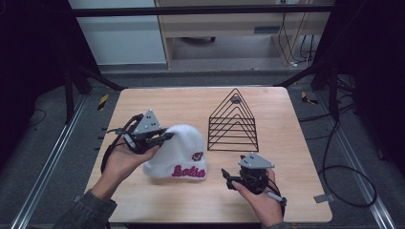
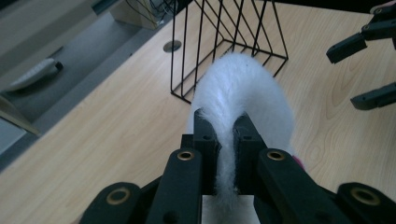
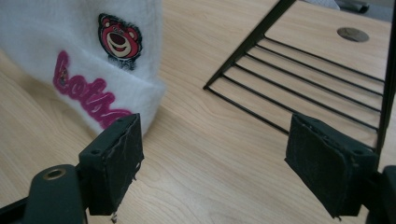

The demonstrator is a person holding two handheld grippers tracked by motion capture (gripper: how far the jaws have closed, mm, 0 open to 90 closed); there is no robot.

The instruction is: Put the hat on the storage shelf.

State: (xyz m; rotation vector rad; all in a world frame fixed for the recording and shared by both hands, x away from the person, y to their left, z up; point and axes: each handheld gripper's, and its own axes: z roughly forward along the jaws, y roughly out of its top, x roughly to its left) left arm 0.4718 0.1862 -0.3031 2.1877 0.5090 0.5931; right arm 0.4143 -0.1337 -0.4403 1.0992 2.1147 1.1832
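Note:
A fluffy white beanie (image 1: 180, 151) with pink lettering and a bear patch lies in the middle of the wooden table (image 1: 143, 102). My left gripper (image 1: 165, 137) is shut on the beanie's left top edge; in the left gripper view the white fur (image 2: 243, 93) is pinched between the jaws of the left gripper (image 2: 227, 125). My right gripper (image 1: 228, 177) stands open just right of the beanie's brim, low over the table. In the right gripper view the beanie (image 3: 88, 51) sits ahead to the left of the open right gripper (image 3: 219, 163), with bare wood between the jaws.
A black triangular wire rack (image 1: 233, 123) stands on the table behind the right gripper, right of the beanie. It appears in the left gripper view as the rack (image 2: 219, 42) beyond the beanie. Metal frame rails and cables surround the table.

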